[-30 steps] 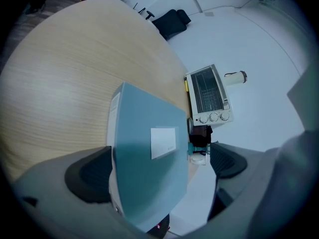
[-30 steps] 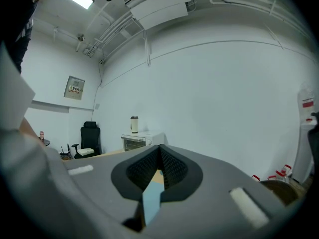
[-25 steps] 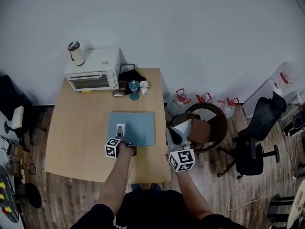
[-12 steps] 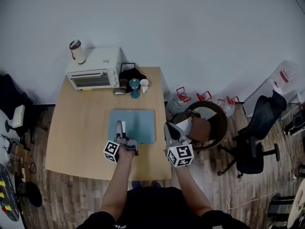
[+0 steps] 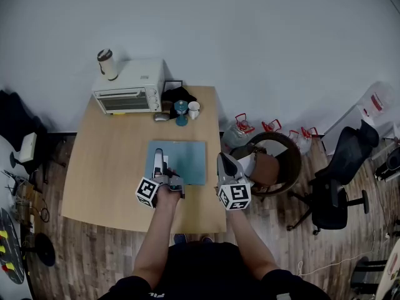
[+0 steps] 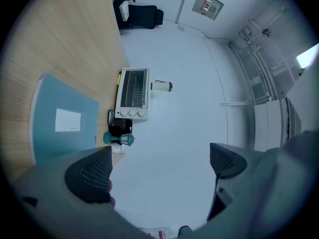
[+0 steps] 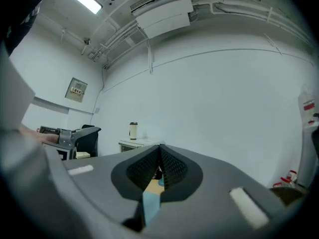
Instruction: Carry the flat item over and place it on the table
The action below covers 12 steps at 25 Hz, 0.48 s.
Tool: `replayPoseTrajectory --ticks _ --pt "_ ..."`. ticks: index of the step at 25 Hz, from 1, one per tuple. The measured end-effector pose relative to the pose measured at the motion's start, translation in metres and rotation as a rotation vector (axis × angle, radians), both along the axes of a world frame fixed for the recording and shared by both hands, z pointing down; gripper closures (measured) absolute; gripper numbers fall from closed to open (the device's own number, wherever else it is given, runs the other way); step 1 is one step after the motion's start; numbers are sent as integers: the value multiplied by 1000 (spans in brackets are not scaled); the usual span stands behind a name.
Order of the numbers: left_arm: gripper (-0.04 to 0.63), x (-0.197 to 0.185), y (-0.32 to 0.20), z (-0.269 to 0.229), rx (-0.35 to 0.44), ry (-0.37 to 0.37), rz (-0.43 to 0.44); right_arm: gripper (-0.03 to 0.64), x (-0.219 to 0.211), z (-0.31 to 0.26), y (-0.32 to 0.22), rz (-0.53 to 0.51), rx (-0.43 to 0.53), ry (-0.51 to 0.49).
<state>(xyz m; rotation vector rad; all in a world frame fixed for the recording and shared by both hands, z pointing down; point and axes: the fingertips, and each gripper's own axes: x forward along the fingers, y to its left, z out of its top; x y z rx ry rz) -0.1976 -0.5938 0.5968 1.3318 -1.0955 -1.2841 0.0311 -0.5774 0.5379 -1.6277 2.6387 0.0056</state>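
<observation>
Flat item lies flat on table, just beyond left gripper's wide-spread fingers, apparently delivered. Right gripper fingers pressed together, empty.

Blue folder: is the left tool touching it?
Cannot tell. In the left gripper view, one jaw of the open left tool overlaps the blue folder, hiding any gap.

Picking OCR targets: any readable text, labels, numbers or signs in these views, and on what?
No text is legible in any view.
White label on the folder: print too small to read.
Red label on the jug: blurred.
Wall panel: too small to read.
Cubes: marker patterns only, no words.
</observation>
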Motion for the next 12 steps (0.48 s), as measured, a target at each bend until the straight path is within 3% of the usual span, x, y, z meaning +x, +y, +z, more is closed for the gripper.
replayPoseTrajectory --ticks 3,6,9,12 --pt "-5 0 0 -5 14 -14 2 615 1 0 -3 0 -3 11" --pt "-5 1 -1 -18 37 -131 22 615 1 -2 -3 2 4 21" --pt "-6 11 -1 -37 69 -381 75 615 1 -4 -1 4 7 20" --pt "-6 30 0 -55 111 -715 144 615 -1 -3 -1 1 4 27"
